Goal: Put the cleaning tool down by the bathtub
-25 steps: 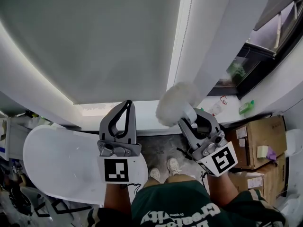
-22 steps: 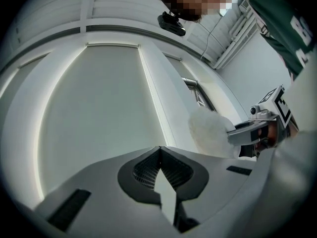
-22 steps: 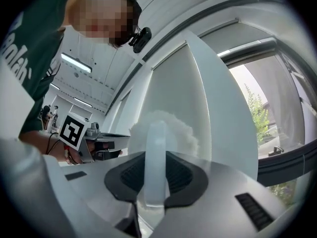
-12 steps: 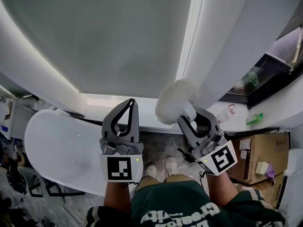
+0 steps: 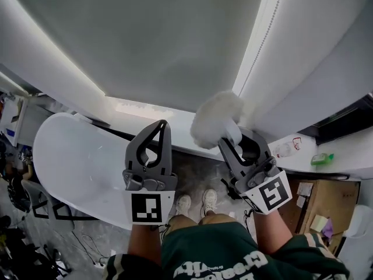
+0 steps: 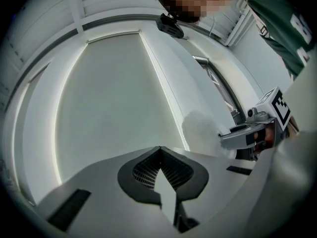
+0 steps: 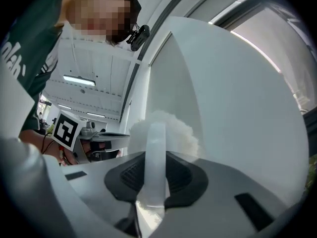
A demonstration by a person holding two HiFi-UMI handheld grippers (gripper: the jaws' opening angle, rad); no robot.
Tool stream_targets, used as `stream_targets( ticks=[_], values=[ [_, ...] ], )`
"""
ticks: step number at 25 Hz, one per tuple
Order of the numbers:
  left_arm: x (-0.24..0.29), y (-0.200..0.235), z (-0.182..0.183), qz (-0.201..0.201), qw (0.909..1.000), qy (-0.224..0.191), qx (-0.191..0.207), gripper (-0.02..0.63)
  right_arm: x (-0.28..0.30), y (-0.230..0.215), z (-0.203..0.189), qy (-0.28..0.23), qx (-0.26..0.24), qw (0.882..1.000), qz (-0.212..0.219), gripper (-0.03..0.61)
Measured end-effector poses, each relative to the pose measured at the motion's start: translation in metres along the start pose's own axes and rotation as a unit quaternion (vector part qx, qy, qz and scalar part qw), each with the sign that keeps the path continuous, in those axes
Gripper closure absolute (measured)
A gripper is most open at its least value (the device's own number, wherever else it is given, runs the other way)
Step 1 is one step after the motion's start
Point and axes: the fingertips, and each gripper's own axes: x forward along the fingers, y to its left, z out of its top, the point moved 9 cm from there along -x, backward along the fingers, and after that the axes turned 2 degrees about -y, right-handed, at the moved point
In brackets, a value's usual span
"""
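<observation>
My right gripper (image 5: 234,141) squeezes the fluffy brush (image 5: 215,118). My left gripper (image 5: 161,125) is closed and empty, by the tub (image 5: 70,162).

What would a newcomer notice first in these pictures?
The fluffy white cleaning tool stands out, clamped in the right gripper, right of centre in the head view. Next comes the big white bathtub curving away at lower left, with the left gripper shut and empty over its near end.
</observation>
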Motion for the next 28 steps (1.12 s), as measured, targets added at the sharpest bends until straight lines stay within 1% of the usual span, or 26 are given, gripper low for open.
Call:
stream_targets(
  ticks=[3,8,13,18,23,26,28],
  values=[
    [0.005,0.000,-0.009,0.014,0.9999,0.006,0.002,0.604,0.007,-0.003,-0.012,0.002,0.007,1.000,0.018,0.488],
    [0.004,0.006,-0.027,0.046,0.9987,0.014,-0.015,0.604,0.024,0.007,-0.024,0.022,-0.005,0.999,0.045,0.488],
    [-0.005,0.016,-0.045,0.068,0.9971,0.031,-0.014,0.604,0.035,0.013,-0.042,0.029,0.008,0.998,0.051,0.488],
    [-0.014,0.045,-0.070,0.085,0.9953,0.045,-0.009,0.604,0.062,0.018,-0.060,0.048,0.010,0.998,0.043,0.488],
    [-0.012,0.074,-0.098,0.085,0.9949,0.049,-0.022,0.604,0.092,0.026,-0.083,0.082,0.007,0.995,0.048,0.488],
    [-0.007,0.087,-0.118,0.074,0.9960,0.049,-0.015,0.604,0.111,0.029,-0.101,0.101,0.005,0.994,0.048,0.488],
    [-0.003,0.097,-0.136,0.071,0.9959,0.053,-0.018,0.604,0.125,0.032,-0.115,0.114,0.001,0.992,0.049,0.488]
  ],
)
